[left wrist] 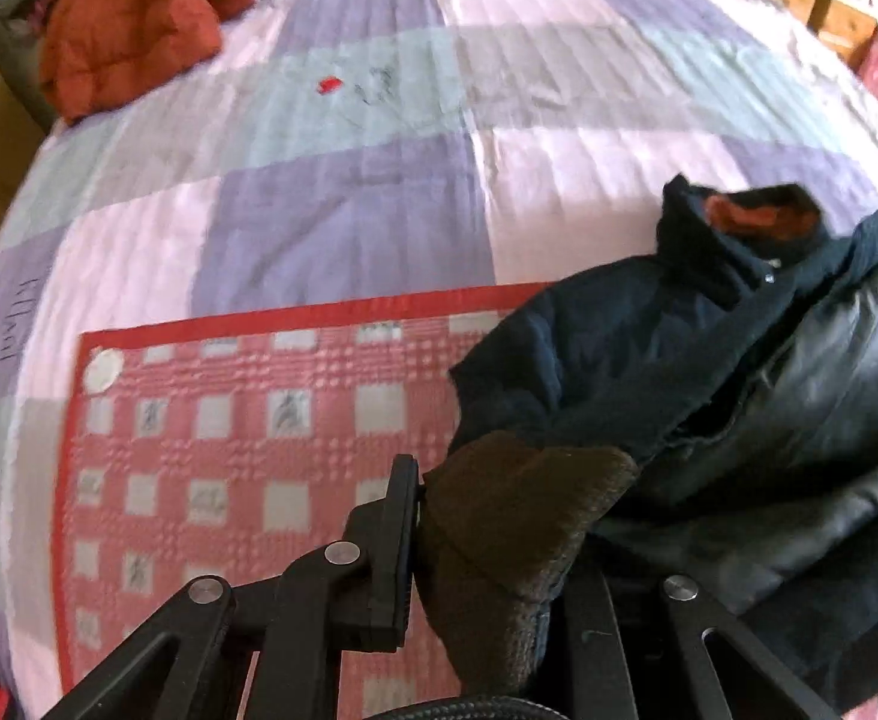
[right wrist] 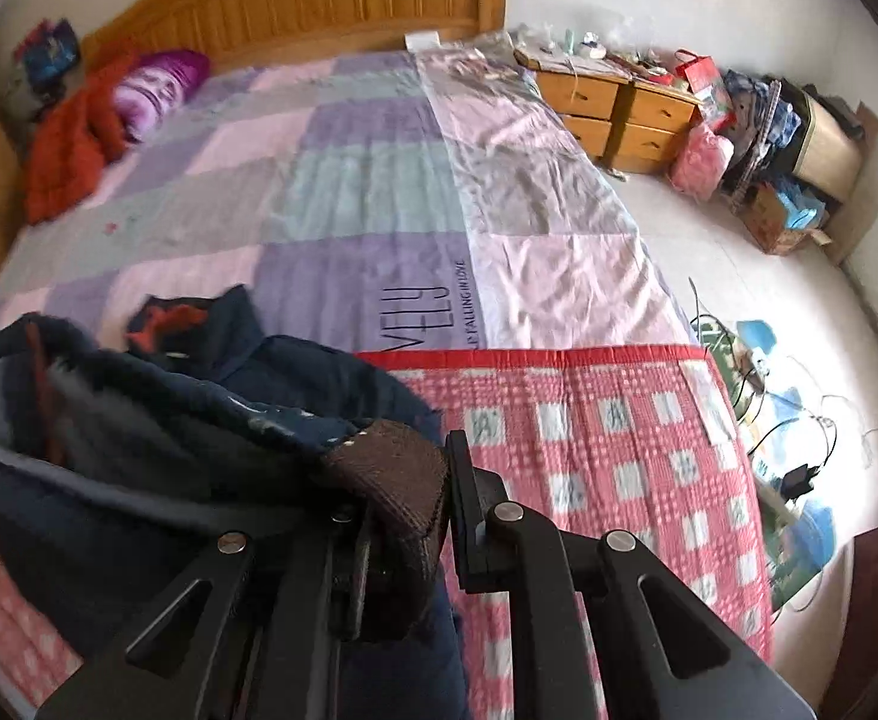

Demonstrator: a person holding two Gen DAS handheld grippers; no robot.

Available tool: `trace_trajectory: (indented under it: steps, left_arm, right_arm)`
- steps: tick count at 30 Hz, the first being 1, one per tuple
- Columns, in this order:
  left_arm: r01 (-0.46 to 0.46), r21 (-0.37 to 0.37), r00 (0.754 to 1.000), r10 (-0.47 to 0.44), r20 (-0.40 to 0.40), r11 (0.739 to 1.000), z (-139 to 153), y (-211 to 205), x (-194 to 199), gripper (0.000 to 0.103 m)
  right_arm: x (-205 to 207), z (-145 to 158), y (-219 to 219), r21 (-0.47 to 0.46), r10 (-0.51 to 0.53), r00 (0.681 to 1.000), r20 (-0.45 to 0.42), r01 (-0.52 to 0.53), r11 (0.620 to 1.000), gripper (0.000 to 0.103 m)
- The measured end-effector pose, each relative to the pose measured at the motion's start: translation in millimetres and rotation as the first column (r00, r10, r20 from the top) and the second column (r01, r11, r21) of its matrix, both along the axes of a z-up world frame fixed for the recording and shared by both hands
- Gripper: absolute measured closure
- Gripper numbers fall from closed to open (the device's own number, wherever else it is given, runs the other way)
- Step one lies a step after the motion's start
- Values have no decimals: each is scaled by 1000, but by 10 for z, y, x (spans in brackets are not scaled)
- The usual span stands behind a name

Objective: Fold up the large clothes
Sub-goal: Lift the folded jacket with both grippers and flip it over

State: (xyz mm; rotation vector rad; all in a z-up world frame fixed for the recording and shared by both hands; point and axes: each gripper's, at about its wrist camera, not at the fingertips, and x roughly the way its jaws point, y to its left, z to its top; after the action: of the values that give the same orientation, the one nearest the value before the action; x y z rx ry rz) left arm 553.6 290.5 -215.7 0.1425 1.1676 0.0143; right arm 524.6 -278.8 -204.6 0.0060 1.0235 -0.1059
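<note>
The dark navy jacket [left wrist: 709,372] is hanging bunched between the two claws above the near end of the bed, its shiny black lining [left wrist: 847,420] showing in the left wrist view and an orange-red patch inside the collar [left wrist: 745,213] turning up toward the camera. The left claw [left wrist: 475,546] is clamping shut on one brown ribbed cuff [left wrist: 511,516], the fabric filling the gap between its fingers. The right claw [right wrist: 403,534] is likewise gripping closed on the other brown cuff [right wrist: 397,480], with the navy body [right wrist: 139,420] of the jacket spilling away to the left of that view. Beneath the garment a red-and-white checked mat [right wrist: 607,456] with a red border is lying across the foot of the bed, and beyond it the bedsheet [left wrist: 343,228] in pink, lilac and pale green blocks is stretching toward the wooden headboard [right wrist: 319,6]. An orange-red padded coat [left wrist: 133,18] is sitting crumpled near the far corner of the bed, just beside a purple and white bundle [right wrist: 157,84]. To the right of the bed, wooden drawers [right wrist: 625,114] are standing against the wall, with bags and boxes [right wrist: 757,138] piled next to them and cables [right wrist: 799,420] trailing over the floor.
</note>
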Motion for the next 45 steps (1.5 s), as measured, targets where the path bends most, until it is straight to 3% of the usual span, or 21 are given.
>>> trace_trajectory:
  steps: [2,6,8,11,13,14,15,16,19,22,24,26,29,32,35,37,39,40,41,42,45]
  left_arm:
    - [-5,19,999,6,-35,1000,-254,-64,208,88]
    - [-80,-61,992,73,-101,995,-779,12,454,84]
    - [-72,-86,990,61,-124,994,-973,-10,511,83]
    - [-46,-139,990,27,-141,989,-1075,9,630,74]
    - [-38,-202,990,9,-144,979,-1036,90,725,67]
    - [-26,-226,987,-10,-159,974,-1007,131,776,55]
    - [-11,-235,986,-28,-162,972,-942,172,828,40]
    - [0,-266,988,-42,-150,964,-844,227,874,34]
    - [-37,-428,986,-38,-164,903,-631,408,1051,23]
    - [-67,-460,996,28,-90,885,-333,491,1142,20]
    - [-55,-449,999,48,-26,892,-167,445,1098,20]
    - [7,-398,1000,3,25,917,-78,258,941,20]
    - [140,-252,990,-127,67,958,-51,-142,613,20]
    - [260,-216,965,-248,83,941,-114,-564,116,20]
    - [314,-250,950,-302,86,916,-251,-921,-274,20]
    - [340,-266,940,-325,100,902,-326,-1115,-461,20]
    - [329,-298,944,-312,102,896,-406,-1276,-566,20]
    - [323,-310,946,-305,107,894,-432,-1330,-588,20]
    - [306,-323,952,-285,112,896,-441,-1380,-605,20]
    - [292,-342,956,-269,115,893,-442,-1403,-619,20]
    - [289,-364,956,-249,155,886,-416,-1481,-735,20]
  right_arm:
    - [254,-241,9,-37,-19,999,-50,17,999,89]
    - [550,-740,-112,15,-91,989,-117,94,996,88]
    - [659,-1025,-198,42,-108,978,-178,117,992,87]
    - [806,-1240,-322,93,-104,974,-203,125,988,67]
    - [859,-1281,-482,146,-105,971,-214,139,980,42]
    - [882,-1288,-565,188,-97,970,-222,140,972,37]
    - [903,-1290,-659,227,-85,969,-234,140,964,26]
    - [911,-1271,-748,264,-78,968,-238,142,954,20]
    - [938,-1195,-831,336,-19,967,-254,107,936,20]
    - [1033,-1196,-828,343,18,947,-319,98,934,18]
    - [1093,-1157,-800,242,-4,931,-364,98,965,14]
    - [1107,-1014,-625,102,49,931,-363,-13,995,10]
    - [1042,-683,-535,131,127,948,-293,-91,987,10]
    - [906,-444,-494,110,176,954,-244,-153,982,9]
    - [922,-455,-497,36,157,937,-314,-153,988,1]
    - [1044,-389,-656,170,96,960,-264,-52,984,1]
    - [1153,-290,-861,331,-28,981,-191,91,939,1]
    - [1212,-275,-939,362,-110,974,-198,177,915,1]
    - [1255,-245,-934,322,-160,964,-212,223,920,1]
    - [1241,-182,-877,289,-153,972,-178,201,936,1]
    - [868,-35,-452,245,29,999,-44,-17,969,1]
